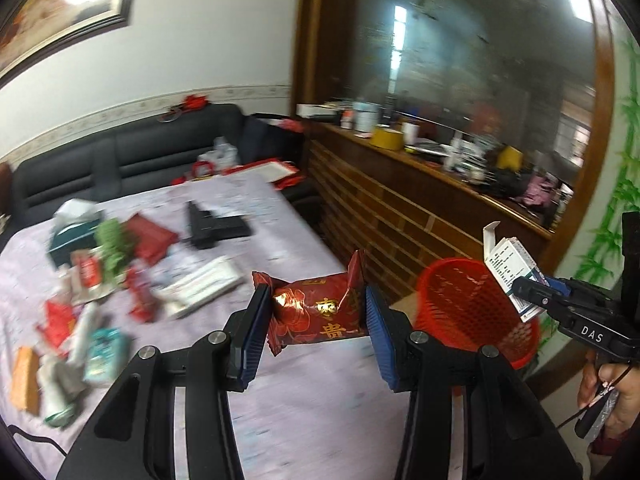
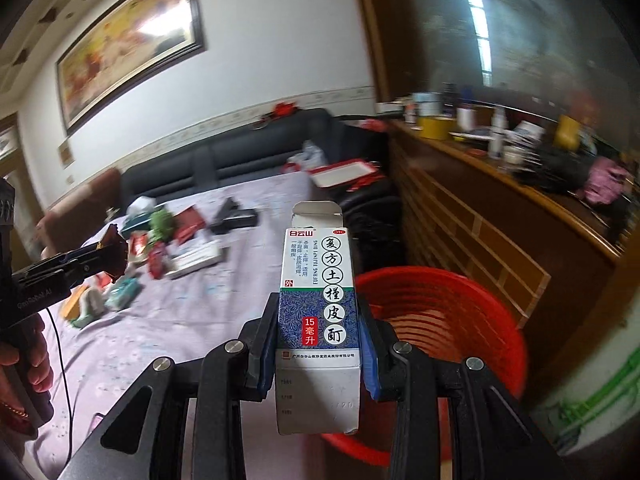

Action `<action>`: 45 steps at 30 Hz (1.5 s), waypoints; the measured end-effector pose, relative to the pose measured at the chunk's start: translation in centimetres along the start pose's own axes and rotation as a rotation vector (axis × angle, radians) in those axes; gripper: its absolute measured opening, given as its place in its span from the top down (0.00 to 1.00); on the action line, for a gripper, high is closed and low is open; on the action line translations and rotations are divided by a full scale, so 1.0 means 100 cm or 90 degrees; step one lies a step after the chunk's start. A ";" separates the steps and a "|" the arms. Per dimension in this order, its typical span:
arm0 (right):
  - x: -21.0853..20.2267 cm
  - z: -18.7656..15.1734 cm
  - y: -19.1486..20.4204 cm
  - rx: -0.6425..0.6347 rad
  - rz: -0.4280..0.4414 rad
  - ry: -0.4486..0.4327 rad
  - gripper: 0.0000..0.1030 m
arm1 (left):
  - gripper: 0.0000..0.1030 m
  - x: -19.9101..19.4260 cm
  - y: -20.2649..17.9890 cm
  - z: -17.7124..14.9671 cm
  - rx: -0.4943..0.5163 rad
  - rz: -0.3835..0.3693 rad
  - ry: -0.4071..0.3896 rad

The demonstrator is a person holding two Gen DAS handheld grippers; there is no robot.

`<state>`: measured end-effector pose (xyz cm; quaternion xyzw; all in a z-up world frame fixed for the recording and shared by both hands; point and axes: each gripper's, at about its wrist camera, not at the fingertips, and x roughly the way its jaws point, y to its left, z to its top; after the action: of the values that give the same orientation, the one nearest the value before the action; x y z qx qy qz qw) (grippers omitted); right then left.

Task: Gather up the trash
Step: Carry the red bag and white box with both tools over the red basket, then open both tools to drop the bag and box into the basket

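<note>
Blurring far table litter [image 1: 92,280] | left gripper [image 1: 316,312] clamped on crosswise red packet [image 1: 316,308] | right gripper [image 2: 320,352] clamped on upright medicine box [image 2: 318,300], near red basket [image 2: 448,312]

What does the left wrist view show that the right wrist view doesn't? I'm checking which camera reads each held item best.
Only the left wrist view shows the red snack packet face-on, clamped in the left gripper.

Only the right wrist view shows the medicine box front with its printing, clamped in the right gripper.

Both show the red mesh basket, the purple-covered table with leftover litter, and the black sofa.
</note>
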<state>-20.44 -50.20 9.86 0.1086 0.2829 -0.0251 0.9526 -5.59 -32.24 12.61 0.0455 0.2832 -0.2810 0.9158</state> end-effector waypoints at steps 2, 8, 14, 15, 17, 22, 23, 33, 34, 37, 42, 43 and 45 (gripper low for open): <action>-0.007 -0.003 -0.017 0.017 -0.009 -0.002 0.64 | 0.56 0.015 -0.022 0.005 0.012 -0.030 0.012; -0.020 -0.013 -0.060 0.069 -0.027 -0.001 0.64 | 0.56 0.049 -0.085 0.012 0.063 -0.100 0.046; -0.021 -0.024 -0.090 0.116 -0.028 0.010 0.64 | 0.56 0.079 -0.136 0.006 0.098 -0.151 0.083; -0.020 -0.026 -0.094 0.123 -0.027 0.013 0.64 | 0.56 0.082 -0.139 0.006 0.099 -0.154 0.086; -0.016 -0.029 -0.098 0.131 -0.028 0.020 0.64 | 0.56 0.094 -0.149 0.001 0.103 -0.160 0.098; -0.008 -0.031 -0.103 0.141 -0.028 0.031 0.64 | 0.56 0.118 -0.154 -0.008 0.095 -0.161 0.131; -0.006 -0.031 -0.106 0.142 -0.028 0.032 0.63 | 0.56 0.122 -0.154 -0.010 0.094 -0.160 0.137; 0.002 -0.032 -0.108 0.156 -0.042 0.041 0.38 | 0.35 0.133 -0.142 -0.019 0.057 -0.180 0.171; 0.001 -0.031 -0.107 0.155 -0.045 0.039 0.38 | 0.31 0.131 -0.141 -0.018 0.055 -0.179 0.167; -0.003 -0.028 -0.103 0.150 -0.051 0.031 0.38 | 0.26 0.122 -0.133 -0.017 0.049 -0.172 0.156; -0.009 -0.026 -0.095 0.144 -0.053 0.018 0.35 | 0.14 0.093 -0.108 -0.015 0.054 -0.119 0.110; -0.009 -0.026 -0.093 0.142 -0.054 0.016 0.32 | 0.12 0.085 -0.102 -0.016 0.059 -0.098 0.096; -0.010 -0.025 -0.087 0.138 -0.053 0.010 0.29 | 0.10 0.069 -0.087 -0.018 0.068 -0.048 0.062</action>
<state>-23.54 -58.09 6.66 0.1994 0.2901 -0.0942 0.9312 -6.51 -42.49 8.00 0.0972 0.3138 -0.3277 0.8859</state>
